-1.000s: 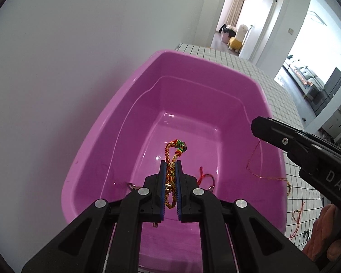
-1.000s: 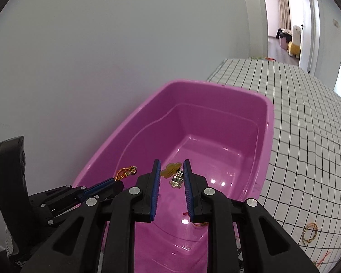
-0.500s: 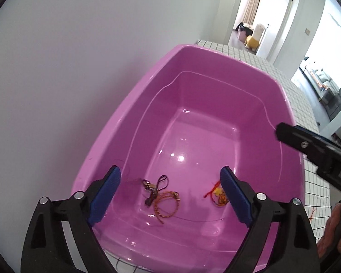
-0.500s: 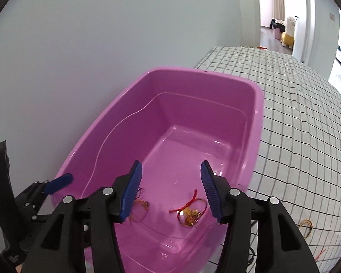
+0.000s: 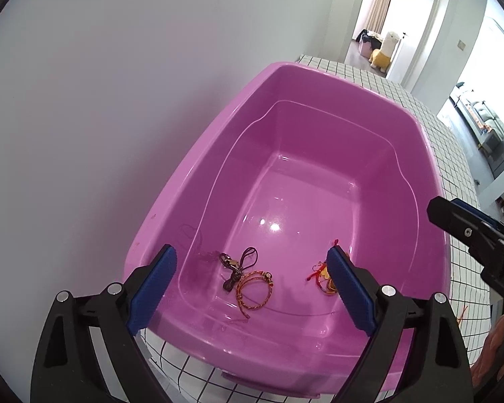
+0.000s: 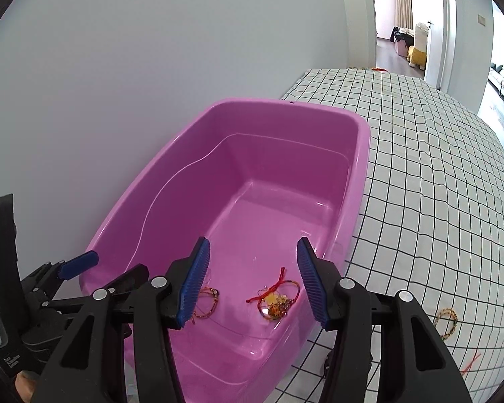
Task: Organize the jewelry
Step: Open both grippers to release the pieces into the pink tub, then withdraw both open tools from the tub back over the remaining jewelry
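- White checked cloth [image 6: 436, 184] covers the table, and a pink tub [image 5: 191, 181] stands on it against a plain wall.
- Left gripper [image 5: 252, 288] hovers over the tub's near end, jaws spread wide with nothing clamped. An orange braided bracelet [image 5: 253, 288] and a dark cord charm [image 5: 238, 265] lie on the tub floor between its fingers.
- Right gripper [image 6: 252, 282] has jaws about half apart, just been opening, holding nothing. A red-and-gold jewelry tangle [image 6: 275, 299] lies on the tub floor between its fingers.
- Another braided bracelet [image 6: 447, 322] lies on the cloth, right of the right fingers.
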Tool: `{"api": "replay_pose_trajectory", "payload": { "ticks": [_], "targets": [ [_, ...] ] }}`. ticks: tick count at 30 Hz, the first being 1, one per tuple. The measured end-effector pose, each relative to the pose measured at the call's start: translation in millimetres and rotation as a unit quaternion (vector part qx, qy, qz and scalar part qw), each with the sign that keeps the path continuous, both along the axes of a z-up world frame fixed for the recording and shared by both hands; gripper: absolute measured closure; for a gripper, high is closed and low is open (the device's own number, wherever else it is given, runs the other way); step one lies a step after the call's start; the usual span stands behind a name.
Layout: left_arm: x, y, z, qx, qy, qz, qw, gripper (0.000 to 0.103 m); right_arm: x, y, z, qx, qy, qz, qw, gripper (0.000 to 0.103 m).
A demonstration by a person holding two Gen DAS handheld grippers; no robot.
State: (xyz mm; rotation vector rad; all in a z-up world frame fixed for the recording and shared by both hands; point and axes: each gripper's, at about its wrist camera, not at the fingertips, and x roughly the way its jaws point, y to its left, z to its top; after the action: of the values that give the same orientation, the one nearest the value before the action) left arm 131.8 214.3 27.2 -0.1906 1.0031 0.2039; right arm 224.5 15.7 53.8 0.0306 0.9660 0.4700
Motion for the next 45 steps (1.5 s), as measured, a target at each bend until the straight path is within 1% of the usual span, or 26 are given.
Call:
{"api": "replay_pose_trajectory", "payload": {
  "ticks": [7,10,12,15,20,24,26,29,31,35,39,41,45],
  "targets": [
    [-10,-5,11,0.009,-0.010,-0.005,0.9999,0.013,-17,0,8,-0.005,-0.012,0.000,1.000,0.049],
    [-16,-7,16,0.011,-0.015,-0.009,0.9998,0.012,-25,-1,11,-0.007,-0.016,-0.001,1.000,0.047],
    [-20,-8,17,0.015,-0.017,-0.012,0.9997,0.009,-31,-3,10,-0.008,-0.017,-0.003,1.000,0.045],
    [-28,-11,20,0.022,-0.023,-0.018,0.9993,0.009,-41,-7,10,-0.008,-0.017,-0.009,1.000,0.045],
    [-43,-18,25,0.024,-0.032,-0.037,0.9985,0.008,-61,-14,10,-0.001,-0.019,-0.025,1.000,0.044],
    [-56,-23,28,0.022,-0.039,-0.054,0.9976,0.007,-85,-24,10,0.007,-0.027,-0.044,0.999,0.041],
    [-64,-28,30,0.030,-0.045,-0.066,0.9964,0.007,-94,-29,9,0.011,-0.027,-0.052,0.998,0.041],
    [-71,-40,32,0.057,-0.049,-0.086,0.9934,0.007,-108,-41,8,0.022,-0.027,-0.072,0.997,0.041],
    [-74,-46,35,0.061,-0.056,-0.096,0.9919,0.007,-119,-53,9,0.024,-0.035,-0.091,0.995,0.041],
    [-80,-62,43,0.048,-0.071,-0.119,0.9892,0.007,-137,-73,7,0.018,-0.049,-0.115,0.992,0.038],
    [-90,-87,48,0.048,-0.095,-0.141,0.9843,0.006,-158,-98,4,0.016,-0.060,-0.135,0.989,0.038],
    [-95,-104,46,0.050,-0.094,-0.156,0.9819,0.006,-169,-111,3,0.019,-0.062,-0.143,0.988,0.038],
    [-106,-133,44,0.044,-0.095,-0.171,0.9798,0.006,-194,-148,0,0.019,-0.067,-0.160,0.985,0.038]
  ]
}}
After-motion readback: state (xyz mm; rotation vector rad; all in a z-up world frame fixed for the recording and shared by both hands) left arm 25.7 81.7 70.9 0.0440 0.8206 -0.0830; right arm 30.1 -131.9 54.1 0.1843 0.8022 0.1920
